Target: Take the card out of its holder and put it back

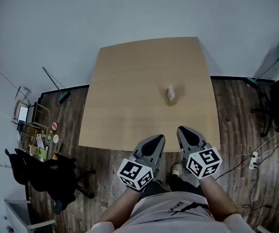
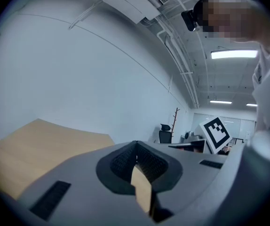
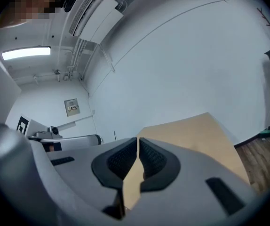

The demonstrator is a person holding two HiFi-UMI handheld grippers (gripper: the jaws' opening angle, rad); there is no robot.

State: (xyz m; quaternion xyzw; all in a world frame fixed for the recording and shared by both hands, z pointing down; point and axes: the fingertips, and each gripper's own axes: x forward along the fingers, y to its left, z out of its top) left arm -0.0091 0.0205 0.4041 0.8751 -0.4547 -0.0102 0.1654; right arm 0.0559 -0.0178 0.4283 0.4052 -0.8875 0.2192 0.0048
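Tan table (image 1: 130,81), card holder (image 1: 170,94) midway

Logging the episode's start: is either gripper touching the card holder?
No, the left gripper and right gripper hang by the table's near edge, apart from the card holder.

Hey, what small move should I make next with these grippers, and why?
Probably reach the right hand-held gripper forward toward the card holder, opening its jaws on the way. Both it and the left hand-held gripper hover at the near edge of the table, shut and empty, while the holder sits untouched mid-table.
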